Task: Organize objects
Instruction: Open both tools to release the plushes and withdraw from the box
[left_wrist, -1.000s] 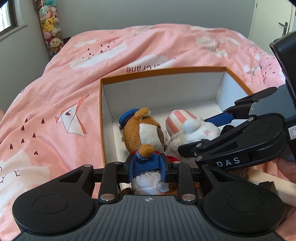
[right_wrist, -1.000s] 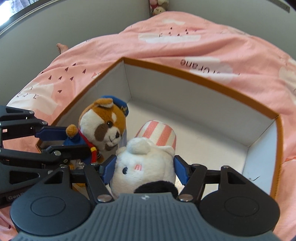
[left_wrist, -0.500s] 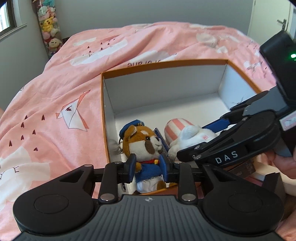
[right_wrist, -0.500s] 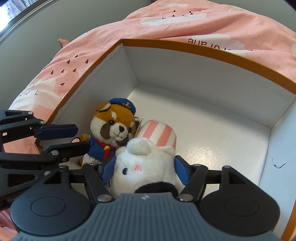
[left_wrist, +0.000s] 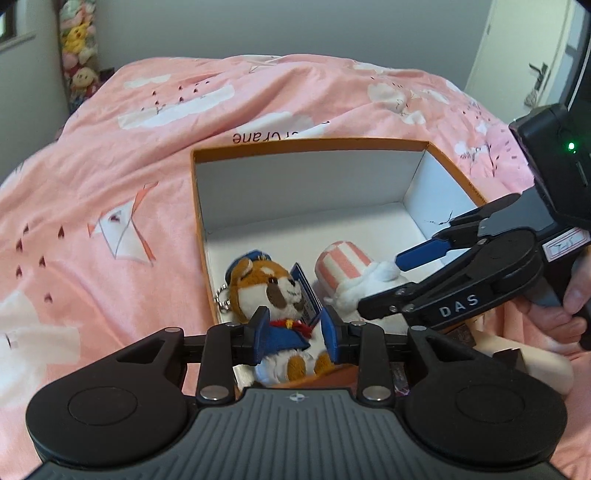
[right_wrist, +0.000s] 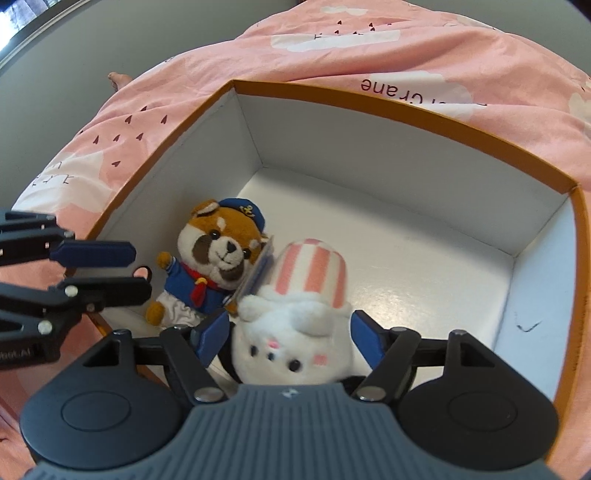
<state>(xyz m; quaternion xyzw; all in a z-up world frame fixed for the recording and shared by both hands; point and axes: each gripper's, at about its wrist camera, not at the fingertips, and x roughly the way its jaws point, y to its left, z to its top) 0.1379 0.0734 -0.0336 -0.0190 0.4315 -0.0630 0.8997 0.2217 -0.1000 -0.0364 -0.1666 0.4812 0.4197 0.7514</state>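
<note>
While both toys lie inside the box, the following is noted.

Location: the sailor dog plush (left_wrist: 271, 295) and the white plush (right_wrist: 295, 332) are set side by side at the near left corner of the orange-rimmed box (right_wrist: 369, 101), which rests on the pink duvet (left_wrist: 110, 184).

Left gripper (left_wrist: 295, 328): the jaws have just been opening; the dog's blue jacket is seen between the pads, yet gaps show on both sides, so it is judged released.

Right gripper (right_wrist: 290, 334): the jaws have just been opening; the white plush is straddled, with a clear gap at the right pad and little or none visible at the left; it is judged let go.

Handling, dog: judged light, soft and compressible; no fragility is expected. The torso is taken as the best hold; the head is wider and likely to slip out. The metal key ring (left_wrist: 223, 297) and the card tag (left_wrist: 306, 291) are to be avoided as grip points.

Handling, white plush: judged light and squashy; a wide pinch across the round body is indicated, not the striped hat (right_wrist: 314, 269).

Materials: short pile fabric on both toys; smooth, stiff white card is seen inside the box, with a faint sheen on the floor; the duvet is wrinkled cotton-like cloth.

Shapes: rounded toys; a rectangular, straight-walled box, most of its floor bare.
</note>
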